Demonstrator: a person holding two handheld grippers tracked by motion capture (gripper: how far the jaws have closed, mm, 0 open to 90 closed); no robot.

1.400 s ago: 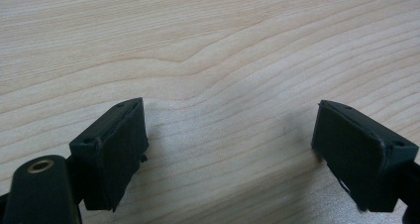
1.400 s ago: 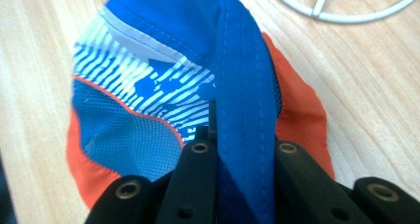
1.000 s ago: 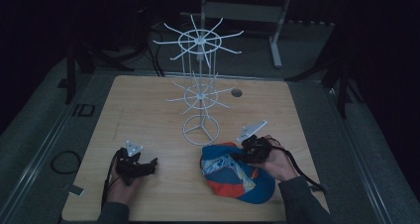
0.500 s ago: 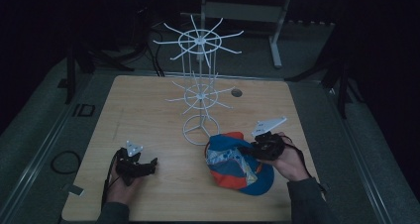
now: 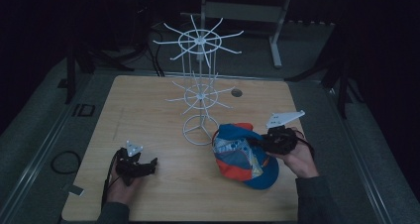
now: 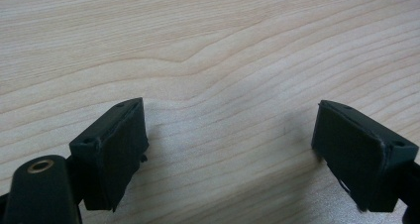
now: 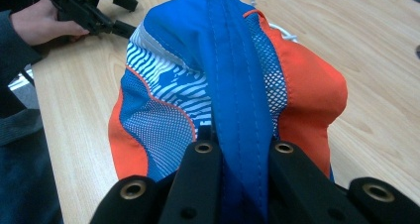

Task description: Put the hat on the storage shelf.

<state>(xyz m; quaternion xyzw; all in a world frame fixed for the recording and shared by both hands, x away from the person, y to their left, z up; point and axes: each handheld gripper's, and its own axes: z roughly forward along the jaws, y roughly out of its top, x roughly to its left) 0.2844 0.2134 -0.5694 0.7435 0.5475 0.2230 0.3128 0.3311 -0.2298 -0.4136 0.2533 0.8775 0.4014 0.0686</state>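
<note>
A blue, orange and white cap (image 5: 242, 154) hangs tilted above the table's front right, its blue seam (image 7: 233, 90) pinched between the jaws of my right gripper (image 5: 261, 142). That gripper is shut on the cap's fabric (image 7: 241, 149). A white wire display stand (image 5: 200, 92) with two rings of spokes stands upright at the table's middle, just left of the cap. My left gripper (image 5: 148, 164) rests low near the front left of the table, its jaws wide apart over bare wood (image 6: 228, 135), nothing between them.
The light wooden table (image 5: 148, 110) has a small dark hole (image 5: 236, 92) near its far right. Grey floor and dark cables surround the table. In the right gripper view the person's other hand holds the left gripper (image 7: 86, 8) at the far side.
My right gripper has lifted the cap off the table and carried it up and to the right, closer to the stand's base. The left gripper has stayed put.
</note>
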